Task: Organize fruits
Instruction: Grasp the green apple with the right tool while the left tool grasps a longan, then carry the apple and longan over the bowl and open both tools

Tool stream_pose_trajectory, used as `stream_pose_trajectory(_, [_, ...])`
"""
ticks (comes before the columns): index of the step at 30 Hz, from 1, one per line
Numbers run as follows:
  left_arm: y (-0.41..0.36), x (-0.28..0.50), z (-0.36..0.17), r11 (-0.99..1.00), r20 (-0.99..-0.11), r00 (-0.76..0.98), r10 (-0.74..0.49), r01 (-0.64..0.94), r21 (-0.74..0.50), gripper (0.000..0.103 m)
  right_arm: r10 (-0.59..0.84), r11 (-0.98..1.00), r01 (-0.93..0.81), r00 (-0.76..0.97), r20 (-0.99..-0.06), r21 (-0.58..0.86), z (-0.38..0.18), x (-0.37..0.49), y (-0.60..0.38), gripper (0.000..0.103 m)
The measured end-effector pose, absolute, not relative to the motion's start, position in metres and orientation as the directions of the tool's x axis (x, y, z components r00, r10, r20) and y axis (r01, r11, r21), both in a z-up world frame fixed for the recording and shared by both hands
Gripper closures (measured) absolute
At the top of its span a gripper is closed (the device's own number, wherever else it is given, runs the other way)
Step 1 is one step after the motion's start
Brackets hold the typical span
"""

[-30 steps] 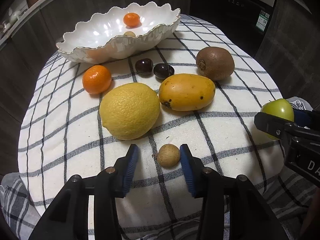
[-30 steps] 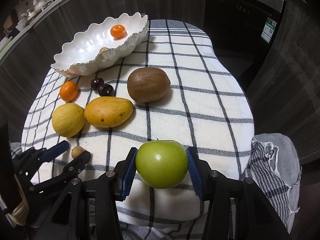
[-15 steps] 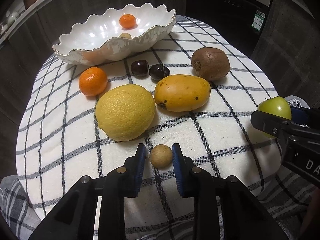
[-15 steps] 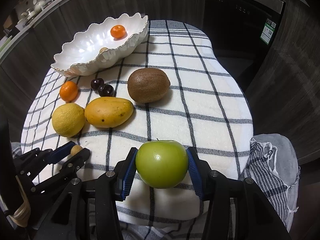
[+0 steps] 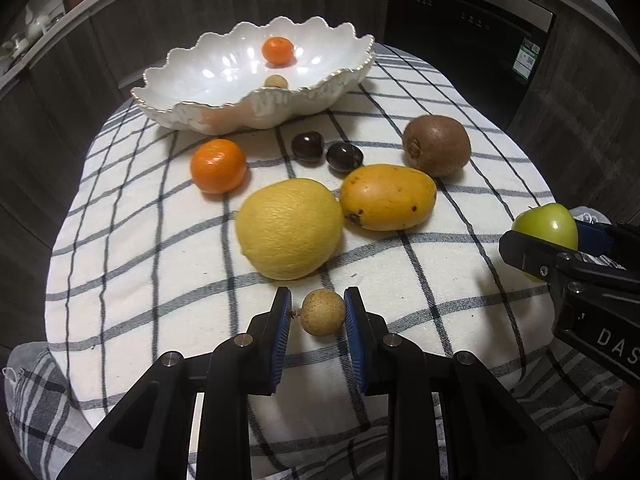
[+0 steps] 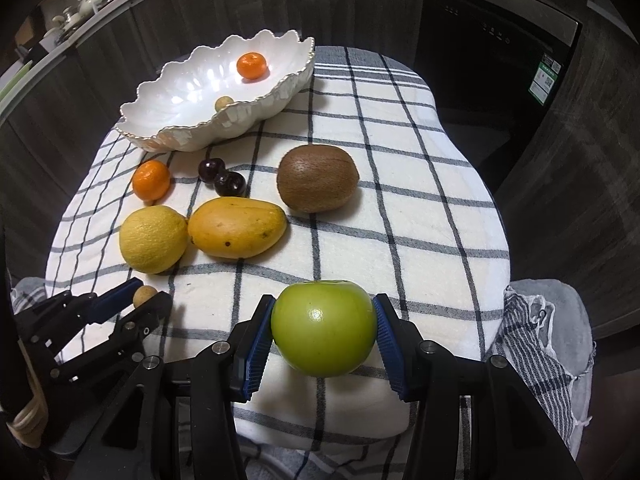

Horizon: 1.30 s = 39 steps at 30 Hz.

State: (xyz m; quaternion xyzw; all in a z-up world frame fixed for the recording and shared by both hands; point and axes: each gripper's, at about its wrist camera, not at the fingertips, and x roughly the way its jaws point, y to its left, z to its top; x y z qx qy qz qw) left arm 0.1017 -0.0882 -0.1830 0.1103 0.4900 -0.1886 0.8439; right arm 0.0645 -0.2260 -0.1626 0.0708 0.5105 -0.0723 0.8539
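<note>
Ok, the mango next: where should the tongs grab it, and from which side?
Grip the mango across its short width at the middle, coming down from above. It lies flat with its long axis left to right. The lemon crowds its left end and the kiwi sits near its right end, so the front and back flanks look the freest.

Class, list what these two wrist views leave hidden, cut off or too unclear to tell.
- Right wrist view: small tan fruit partly behind the left tongs.
- Left wrist view: green apple partly covered by the right tongs.
- Both views: the bowl rim hides part of the small fruit inside.
</note>
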Motion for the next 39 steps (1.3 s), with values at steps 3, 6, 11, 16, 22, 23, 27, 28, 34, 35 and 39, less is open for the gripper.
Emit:
stream_pose_trajectory(3, [-0.082, 0.102, -0.179, 0.910, -0.866, 0.453, -0.212, 0.415, -0.005, 0.076, -0.051, 0.982, 0.182, 0.471, -0.881, 0.041, -0.160, 0.066, -0.220, 0.053])
stream_pose_trajectory(6, [-0.075, 0.103, -0.173, 0.917, -0.861, 0.463, -0.209, 0.399, -0.007, 0.076, -0.047, 0.985, 0.166, 0.475, -0.879, 0.037, -0.156, 0.068, -0.214, 0.053])
stream_pose_trajectory(11, [-0.063, 0.106, -0.160, 0.930, -0.845, 0.493, -0.208, 0.368, -0.014, 0.076, -0.036, 0.990, 0.135, 0.492, -0.870, 0.035, -0.146, 0.074, -0.203, 0.053])
stream_pose_trajectory(16, [-0.054, 0.114, -0.146, 0.941, -0.827, 0.525, -0.204, 0.339, -0.016, 0.076, -0.028, 0.993, 0.110, 0.513, -0.858, 0.033, -0.133, 0.081, -0.194, 0.053])
stream_pose_trajectory(22, [-0.047, 0.128, -0.130, 0.948, -0.808, 0.555, -0.199, 0.318, -0.015, 0.076, -0.021, 0.995, 0.092, 0.549, -0.835, 0.036, -0.115, 0.095, -0.188, 0.053])
stream_pose_trajectory(23, [-0.046, 0.131, -0.127, 0.949, -0.804, 0.561, -0.198, 0.314, -0.015, 0.076, -0.019, 0.995, 0.088, 0.556, -0.831, 0.036, -0.111, 0.098, -0.188, 0.053])
stream_pose_trajectory(27, [-0.043, 0.149, -0.111, 0.955, -0.778, 0.596, -0.197, 0.296, -0.015, 0.076, -0.017, 0.996, 0.081, 0.584, -0.811, 0.038, -0.098, 0.114, -0.187, 0.053])
stream_pose_trajectory(28, [-0.042, 0.153, -0.107, 0.956, -0.772, 0.604, -0.197, 0.292, -0.015, 0.076, -0.016, 0.996, 0.079, 0.591, -0.807, 0.038, -0.094, 0.118, -0.186, 0.053])
stream_pose_trajectory(34, [-0.041, 0.185, -0.084, 0.961, -0.735, 0.649, -0.195, 0.276, -0.011, 0.076, -0.020, 0.997, 0.072, 0.634, -0.773, 0.033, -0.075, 0.144, -0.189, 0.053])
stream_pose_trajectory(35, [-0.042, 0.190, -0.081, 0.961, -0.731, 0.655, -0.193, 0.275, -0.007, 0.076, -0.022, 0.997, 0.073, 0.640, -0.768, 0.032, -0.073, 0.148, -0.189, 0.053])
stream_pose_trajectory(39, [-0.044, 0.214, -0.075, 0.961, -0.728, 0.657, -0.195, 0.278, -0.007, 0.076, -0.029, 0.996, 0.081, 0.655, -0.755, 0.032, -0.068, 0.170, -0.193, 0.053])
